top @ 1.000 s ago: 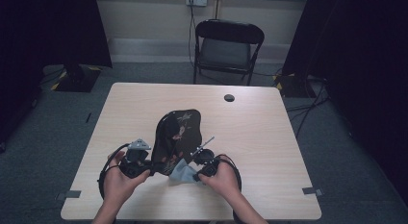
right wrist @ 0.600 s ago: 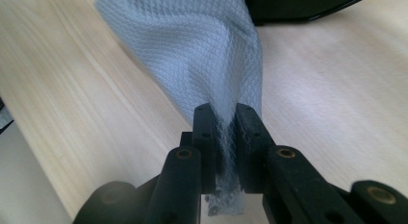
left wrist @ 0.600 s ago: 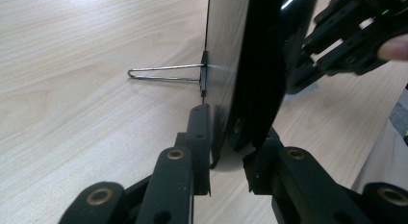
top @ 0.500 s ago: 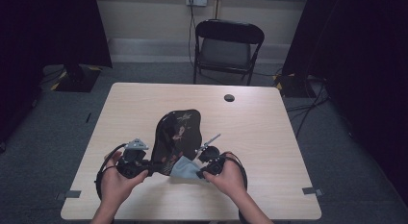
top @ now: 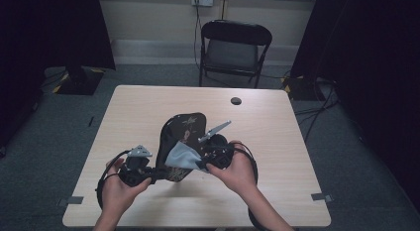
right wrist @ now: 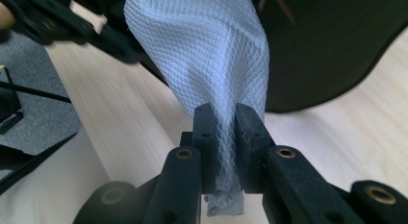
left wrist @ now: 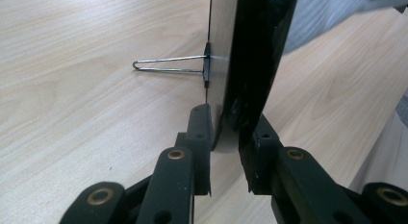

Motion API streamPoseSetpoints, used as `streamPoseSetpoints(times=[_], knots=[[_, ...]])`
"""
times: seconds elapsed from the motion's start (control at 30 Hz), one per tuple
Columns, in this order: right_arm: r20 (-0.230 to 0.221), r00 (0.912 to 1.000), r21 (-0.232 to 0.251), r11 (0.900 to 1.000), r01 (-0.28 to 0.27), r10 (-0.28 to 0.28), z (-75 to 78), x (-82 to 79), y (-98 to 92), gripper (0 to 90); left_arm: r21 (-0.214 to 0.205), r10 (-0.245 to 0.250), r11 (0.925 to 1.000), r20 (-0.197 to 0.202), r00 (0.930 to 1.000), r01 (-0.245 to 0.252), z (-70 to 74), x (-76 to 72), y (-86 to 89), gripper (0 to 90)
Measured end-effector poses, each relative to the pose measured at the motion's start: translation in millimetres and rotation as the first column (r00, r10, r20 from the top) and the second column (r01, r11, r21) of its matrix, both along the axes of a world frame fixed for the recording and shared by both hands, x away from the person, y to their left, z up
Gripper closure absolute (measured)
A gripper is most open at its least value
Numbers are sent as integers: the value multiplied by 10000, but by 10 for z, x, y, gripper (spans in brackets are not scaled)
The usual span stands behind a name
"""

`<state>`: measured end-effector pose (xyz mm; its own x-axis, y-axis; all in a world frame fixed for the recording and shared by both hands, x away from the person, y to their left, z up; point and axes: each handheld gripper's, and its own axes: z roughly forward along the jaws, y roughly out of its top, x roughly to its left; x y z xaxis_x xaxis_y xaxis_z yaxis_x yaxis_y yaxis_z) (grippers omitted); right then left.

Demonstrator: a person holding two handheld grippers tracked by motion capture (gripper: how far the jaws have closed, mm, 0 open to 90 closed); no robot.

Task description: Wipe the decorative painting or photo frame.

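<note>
- In the high view, my left tongs [top: 154,175] sit at the lower left of centre, closed on the bottom edge of a black framed panel [top: 181,139] that stands tilted on the tabletop [top: 277,142].
- The left gripper view shows this grip close up: the two black jaws rise from the bottom of the frame and pinch the lower edge of the panel [left wrist: 250,65], one jaw on the pale back, one on the glossy black front.
- A wire stand [left wrist: 168,64] juts from the panel's back towards the left of that frame and rests on the wood.
- My right tongs [top: 202,164] are just right of centre in the high view, clamped on a pale blue cloth [top: 182,156] that lies against the lower part of the panel's face.
- In the right gripper view the jaws are closed tightly on the cloth [right wrist: 211,56]; its waffle-weave fabric fans out upward from the pinch to the top of the frame, and a frayed end hangs below the jaws.
- Behind the cloth, at the upper right of that frame, I see the panel's dark curved edge [right wrist: 337,51] over the tabletop.
- A small dark round object [top: 236,100] lies well apart, near the tabletop's far edge, upper right of centre.
- A black folding chair [top: 235,47] stands beyond the table at the top of the high view.
</note>
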<state>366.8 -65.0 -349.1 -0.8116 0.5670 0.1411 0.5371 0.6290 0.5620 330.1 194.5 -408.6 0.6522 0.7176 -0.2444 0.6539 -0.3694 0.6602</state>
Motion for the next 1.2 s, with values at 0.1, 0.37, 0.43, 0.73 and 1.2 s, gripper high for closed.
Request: streamPoseSetpoints(times=[0.1,0.37,0.43,0.73,1.2], knots=[[114,9999,54,9999,-102,101,86,11,68,811,63,49,10000,95,9999,-49,0,-11,2,765],[-50,9997,62,9997,-239,239,13,53,200,811,240,212,9995,200,9996,-217,8,-30,19,784],[-84,9997,9,9998,-209,209,-38,62,201,811,296,189,9994,189,9996,-194,12,-31,16,784],[-600,9982,-120,9999,32,-39,-325,114,140,812,217,402,9989,321,9987,-409,20,-29,-40,787],[-1256,9913,-880,9957,288,-397,-793,147,60,812,192,478,9986,485,9977,-488,10,4,-95,787]])
